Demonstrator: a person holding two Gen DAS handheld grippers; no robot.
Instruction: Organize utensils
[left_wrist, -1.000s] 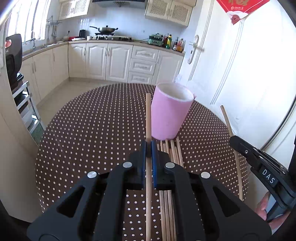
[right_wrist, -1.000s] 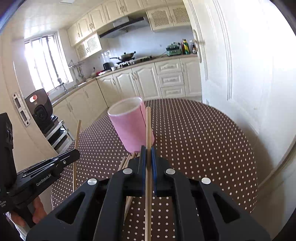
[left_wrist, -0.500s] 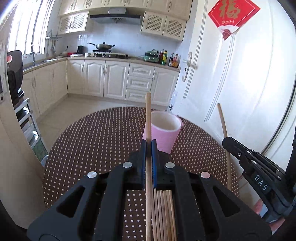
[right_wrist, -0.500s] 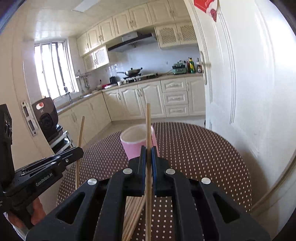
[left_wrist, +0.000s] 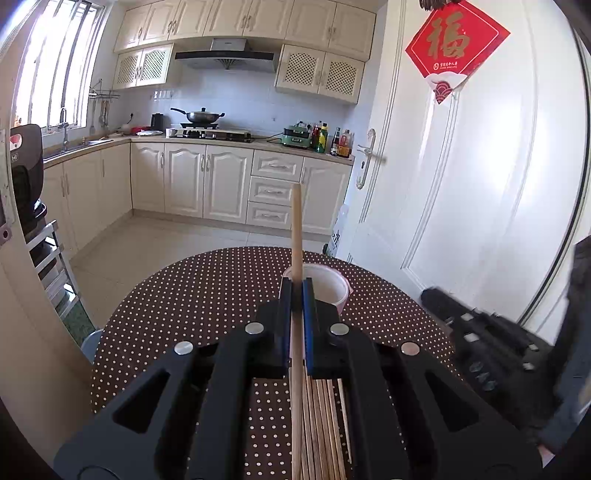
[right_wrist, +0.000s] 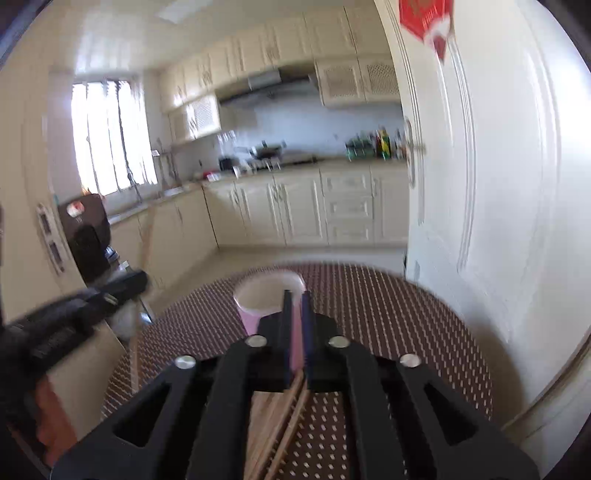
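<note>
Left wrist view: left gripper (left_wrist: 296, 291) pinches one chopstick (left_wrist: 296, 236) at frame centre; spare chopsticks (left_wrist: 325, 413) lie below.
Right gripper (right_wrist: 295, 299) is opening, nothing visible between its jaws. Chopsticks look light, stiff, smooth; grip mid-shaft. Pink cup (left_wrist: 328, 288) stands beyond.

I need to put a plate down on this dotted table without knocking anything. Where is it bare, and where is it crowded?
The table is bare across its left half, from the pink cup to the rim. It is also bare right of the cup toward the door. The near middle is crowded: the loose chopsticks lie below the cup.
</note>
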